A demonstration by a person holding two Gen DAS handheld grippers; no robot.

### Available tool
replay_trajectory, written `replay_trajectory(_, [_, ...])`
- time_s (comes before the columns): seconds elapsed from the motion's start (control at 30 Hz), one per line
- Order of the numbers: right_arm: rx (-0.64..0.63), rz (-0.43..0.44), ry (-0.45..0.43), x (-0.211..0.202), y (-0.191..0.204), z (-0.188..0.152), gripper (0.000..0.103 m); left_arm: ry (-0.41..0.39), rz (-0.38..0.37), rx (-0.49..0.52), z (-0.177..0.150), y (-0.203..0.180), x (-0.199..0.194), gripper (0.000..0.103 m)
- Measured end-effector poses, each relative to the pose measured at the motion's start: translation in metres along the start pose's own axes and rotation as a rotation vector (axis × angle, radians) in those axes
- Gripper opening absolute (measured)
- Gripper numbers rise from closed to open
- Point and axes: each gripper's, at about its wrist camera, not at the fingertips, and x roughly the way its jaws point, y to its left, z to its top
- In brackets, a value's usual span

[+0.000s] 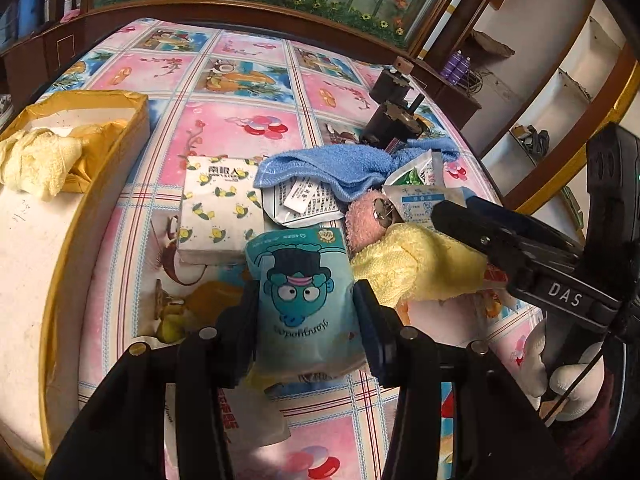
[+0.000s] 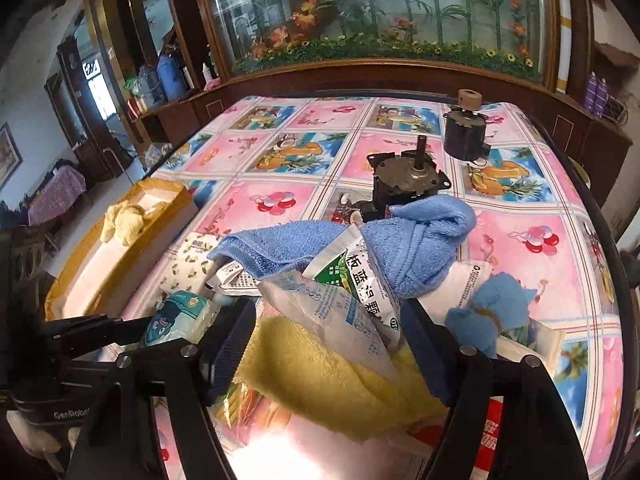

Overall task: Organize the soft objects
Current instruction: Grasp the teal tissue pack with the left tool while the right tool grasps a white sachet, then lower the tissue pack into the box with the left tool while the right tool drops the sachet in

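My left gripper (image 1: 305, 312): its two fingers sit either side of the teal cartoon tissue pack (image 1: 308, 300); they look pressed to its sides, so I read it as clamped on the pack.
My right gripper (image 2: 330, 344): jaws spread wide, standing on either side of the yellow towel (image 2: 320, 380), not pinching it.
Yellow towel: near edge of the pile, lying on the patterned table cover (image 2: 520, 216), with a white printed sachet (image 2: 340, 316) draped over its far part.
Blue towel (image 2: 360, 240): crumpled over the far side of the pile, lying over a green-and-white medicine packet (image 2: 352, 272).
Pink cloth (image 1: 366, 216): just beyond the yellow towel in the left view, partly under packets.
Lemon-print tissue pack (image 1: 218, 208): left of the pile, flat on the cover, just beyond the teal pack.
Small blue cloth (image 2: 488, 312): right of my right gripper, bunched up.
Box (image 1: 80, 240): far left, yellow-edged, white inside, with a pale yellow cloth (image 1: 36, 160) at its far end.
Two dark motors (image 2: 408, 176): on the cover beyond the pile, one farther and to the right.
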Motion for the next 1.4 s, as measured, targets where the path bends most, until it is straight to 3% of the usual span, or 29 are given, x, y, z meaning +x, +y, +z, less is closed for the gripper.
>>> replay_trajectory(0.1, [-0.038,-0.016,0.026,0.018,0.006,0.0,0.057,0.033,0.015,-0.014,-0.004,-0.002,0.016,0.052])
replay_trajectory(0.17, [-0.024,-0.03,0.015,0.019,0.005,0.001,0.038,0.008,0.021,-0.009,-0.006,-0.004,0.016,0.052])
replay_trajectory(0.2, [-0.012,-0.025,0.015,0.018,0.004,0.002,0.038,0.014,0.007,-0.016,-0.007,-0.003,0.016,0.049])
replay_trajectory(0.23, [0.001,-0.014,0.008,0.014,0.003,0.002,0.035,0.012,-0.021,-0.031,-0.008,-0.001,0.014,0.038])
replay_trajectory(0.33, [0.003,-0.003,-0.019,0.0,0.003,0.002,0.032,-0.022,-0.047,-0.042,-0.009,0.002,0.0,0.03])
replay_trajectory(0.63, [0.05,0.116,-0.131,-0.066,0.013,0.014,0.032,-0.168,-0.126,-0.103,-0.009,0.018,-0.075,0.03])
replay_trajectory(0.73, [0.062,0.192,-0.124,-0.076,0.023,0.017,0.032,-0.216,-0.092,-0.098,-0.009,0.031,-0.101,0.03])
replay_trajectory(0.83, [0.074,0.275,-0.096,-0.076,0.038,0.021,0.032,-0.253,0.004,-0.096,-0.004,0.058,-0.12,0.031])
replay_trajectory(1.03, [0.084,0.413,-0.014,-0.048,0.086,0.032,0.032,-0.252,0.157,-0.169,0.002,0.127,-0.129,0.031])
replay_trajectory(1.4, [0.11,0.634,0.182,0.028,0.197,0.059,0.032,-0.212,0.2,-0.296,0.021,0.197,-0.096,0.031])
